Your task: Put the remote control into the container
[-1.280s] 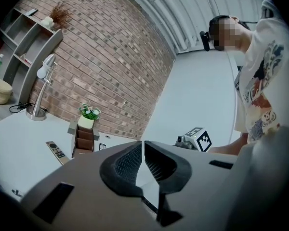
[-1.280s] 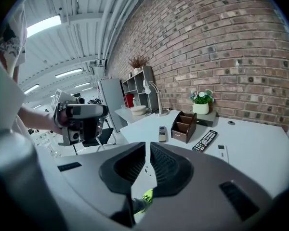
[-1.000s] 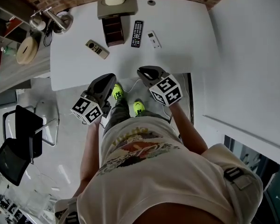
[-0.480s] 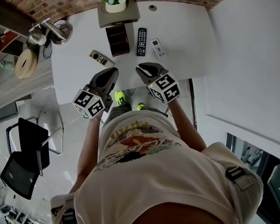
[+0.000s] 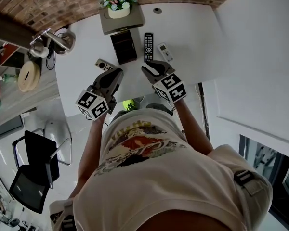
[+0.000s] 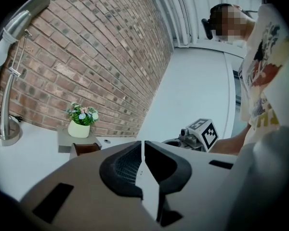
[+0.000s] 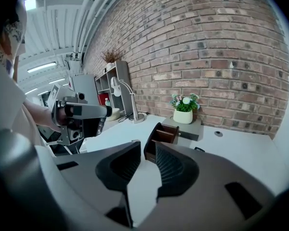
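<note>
Remote control (image 5: 148,46), black, lies beside container (image 5: 123,46) on table (image 5: 192,42).

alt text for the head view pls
Seen from above, a person holds a left gripper and right gripper over the near edge of a white table, both empty; the right's jaws have just been opening. Beyond lie a brown container, a black remote, a white remote and a grey remote.

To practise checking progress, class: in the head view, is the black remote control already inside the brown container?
No, the black remote control lies on the white table beside the brown container.
</note>
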Action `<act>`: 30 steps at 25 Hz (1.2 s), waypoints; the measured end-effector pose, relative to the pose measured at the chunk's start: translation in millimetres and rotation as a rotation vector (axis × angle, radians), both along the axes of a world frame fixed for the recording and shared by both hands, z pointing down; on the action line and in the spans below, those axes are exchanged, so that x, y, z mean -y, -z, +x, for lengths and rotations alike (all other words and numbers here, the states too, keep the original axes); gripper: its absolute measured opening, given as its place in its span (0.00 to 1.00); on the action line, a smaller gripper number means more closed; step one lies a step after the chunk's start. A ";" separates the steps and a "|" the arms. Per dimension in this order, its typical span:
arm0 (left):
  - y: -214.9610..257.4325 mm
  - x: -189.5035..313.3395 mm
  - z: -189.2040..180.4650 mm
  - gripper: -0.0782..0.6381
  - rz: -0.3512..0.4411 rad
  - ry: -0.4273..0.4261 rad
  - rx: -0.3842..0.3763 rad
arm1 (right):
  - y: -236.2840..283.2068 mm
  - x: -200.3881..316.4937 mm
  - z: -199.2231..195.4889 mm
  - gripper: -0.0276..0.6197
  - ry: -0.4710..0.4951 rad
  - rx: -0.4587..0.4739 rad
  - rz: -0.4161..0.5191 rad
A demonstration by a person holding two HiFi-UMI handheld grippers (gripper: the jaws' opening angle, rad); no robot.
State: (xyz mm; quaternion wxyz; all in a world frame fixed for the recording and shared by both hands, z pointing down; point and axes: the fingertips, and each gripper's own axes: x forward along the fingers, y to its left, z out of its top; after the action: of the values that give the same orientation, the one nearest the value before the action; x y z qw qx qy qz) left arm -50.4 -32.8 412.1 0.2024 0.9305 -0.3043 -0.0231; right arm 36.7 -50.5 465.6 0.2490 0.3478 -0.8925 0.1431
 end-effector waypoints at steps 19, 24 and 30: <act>-29.8 31.6 17.5 0.12 -0.092 0.118 0.021 | -73.1 44.3 87.5 0.22 -0.052 -0.126 -0.143; -37.1 37.2 23.9 0.12 -0.119 0.170 0.032 | -105.4 54.2 115.0 0.26 -0.068 -0.145 -0.191; -56.0 40.1 26.7 0.12 -0.173 0.222 0.062 | -135.0 68.8 138.3 0.31 -0.097 -0.177 -0.220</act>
State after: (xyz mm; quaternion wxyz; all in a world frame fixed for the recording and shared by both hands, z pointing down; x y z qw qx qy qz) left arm -23.7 -72.9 468.1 0.2683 0.8705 -0.4124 0.0099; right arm 175.0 -119.3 600.6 0.3563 0.3722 -0.8281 0.2206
